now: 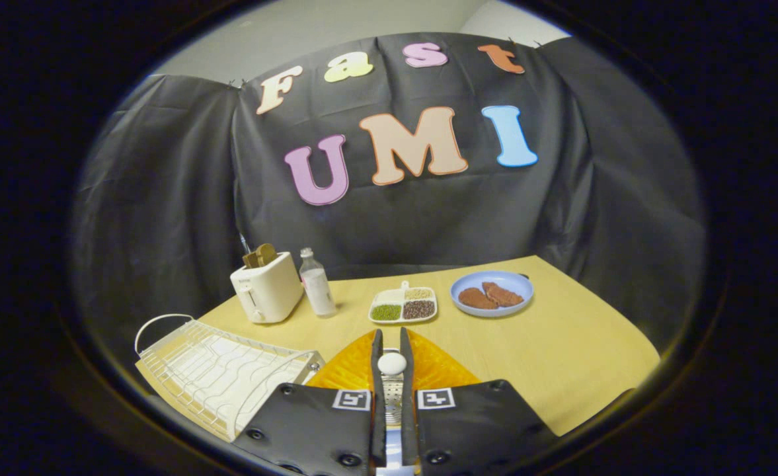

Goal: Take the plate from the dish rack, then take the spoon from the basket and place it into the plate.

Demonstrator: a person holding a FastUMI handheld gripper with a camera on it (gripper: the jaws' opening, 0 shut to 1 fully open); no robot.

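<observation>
Just one camera here, riding on the gripper [392, 347] and looking forward along its two fingers, which stick up from the bottom of the shot. It sits a bit above the wooden table [560, 344], angled slightly down and facing the booth's back wall. The dish rack [217, 373] is close by on the left; the toaster [266, 287] and blue plate [492, 293] sit farther off. Fisheye bends everything.
</observation>
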